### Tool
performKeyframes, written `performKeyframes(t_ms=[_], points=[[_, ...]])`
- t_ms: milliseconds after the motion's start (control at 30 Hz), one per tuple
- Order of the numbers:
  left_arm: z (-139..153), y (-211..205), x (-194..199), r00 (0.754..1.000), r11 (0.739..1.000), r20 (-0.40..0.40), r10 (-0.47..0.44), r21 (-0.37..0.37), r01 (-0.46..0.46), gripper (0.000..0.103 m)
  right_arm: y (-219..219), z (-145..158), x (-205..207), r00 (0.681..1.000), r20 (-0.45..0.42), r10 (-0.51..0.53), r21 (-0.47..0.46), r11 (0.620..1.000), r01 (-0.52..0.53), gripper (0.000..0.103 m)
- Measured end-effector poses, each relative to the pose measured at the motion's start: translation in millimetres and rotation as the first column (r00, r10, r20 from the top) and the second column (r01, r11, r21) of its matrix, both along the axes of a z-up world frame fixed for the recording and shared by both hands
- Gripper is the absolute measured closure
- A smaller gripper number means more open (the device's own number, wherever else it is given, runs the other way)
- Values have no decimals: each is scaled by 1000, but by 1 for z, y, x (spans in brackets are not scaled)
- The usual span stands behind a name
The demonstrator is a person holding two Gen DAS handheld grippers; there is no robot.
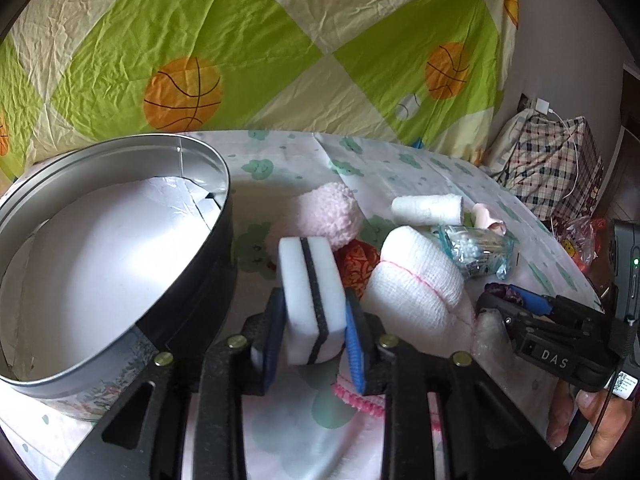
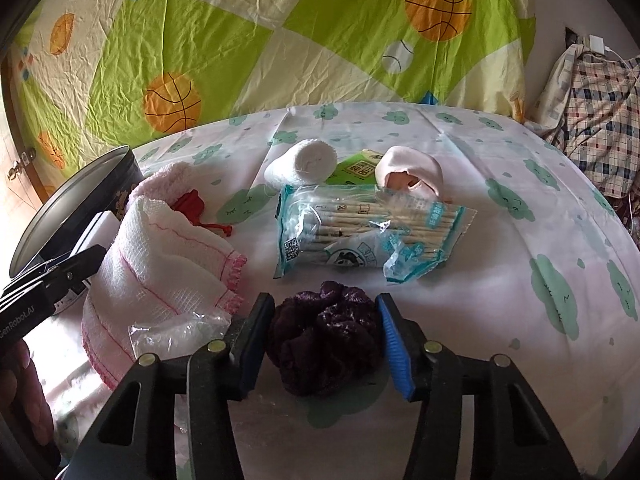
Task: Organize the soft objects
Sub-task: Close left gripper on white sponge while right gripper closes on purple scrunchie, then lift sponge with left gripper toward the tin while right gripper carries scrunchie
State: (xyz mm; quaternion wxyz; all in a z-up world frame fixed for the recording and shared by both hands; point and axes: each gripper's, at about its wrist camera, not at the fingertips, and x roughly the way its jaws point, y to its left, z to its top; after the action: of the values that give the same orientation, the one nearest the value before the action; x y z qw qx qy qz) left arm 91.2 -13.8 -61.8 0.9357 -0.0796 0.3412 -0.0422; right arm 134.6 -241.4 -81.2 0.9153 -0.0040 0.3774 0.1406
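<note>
Item 1, left gripper (image 1: 316, 322): fingers clamped on one white sponge with a dark centre stripe (image 1: 312, 300), pads against both broad faces, sponge lifted and tilted just beside the tin. Likely purpose: carrying it to the tin.

Item 2, round metal tin (image 1: 208, 160): one, open, paper-lined, nothing else visible inside. It sits at the counter's left edge, probably as the collecting container.

Item 3, right gripper (image 2: 324, 336): fingers at medium width either side of one dark purple scrunchie (image 2: 324, 340) lying on the counter (image 2: 500, 200). The left pad touches it; whether the right pad presses cannot be told.

Item 4, loose stock near the centre, within reach of both hands:
- folded gauze cloth with pink stitching (image 2: 168, 256), one
- rolled white bandage (image 2: 302, 166), one
- fluffy pink piece (image 1: 324, 212), one
- red pouch (image 2: 194, 206), one
- cotton swab packet (image 2: 360, 228), one
- pink cap-like item (image 2: 412, 172), one; identity unclear
</note>
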Motion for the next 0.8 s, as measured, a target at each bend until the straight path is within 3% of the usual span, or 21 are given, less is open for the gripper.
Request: performKeyframes(t_ms=[133,500,800], points=[[-6,-5,-7,1000,1000,24,-12,16,11,76,-1,2,-5,1000,22,9,11,1000,-9,56],[8,-5,-22,992,1000,129,-3,25,0,77,0,15,-22,988,152,16,22,1000,-19,57],[14,4,-39,972,1000,233,19,-24,-14,77,-3,22,-34,971,238,-4,39,999,-5,57]])
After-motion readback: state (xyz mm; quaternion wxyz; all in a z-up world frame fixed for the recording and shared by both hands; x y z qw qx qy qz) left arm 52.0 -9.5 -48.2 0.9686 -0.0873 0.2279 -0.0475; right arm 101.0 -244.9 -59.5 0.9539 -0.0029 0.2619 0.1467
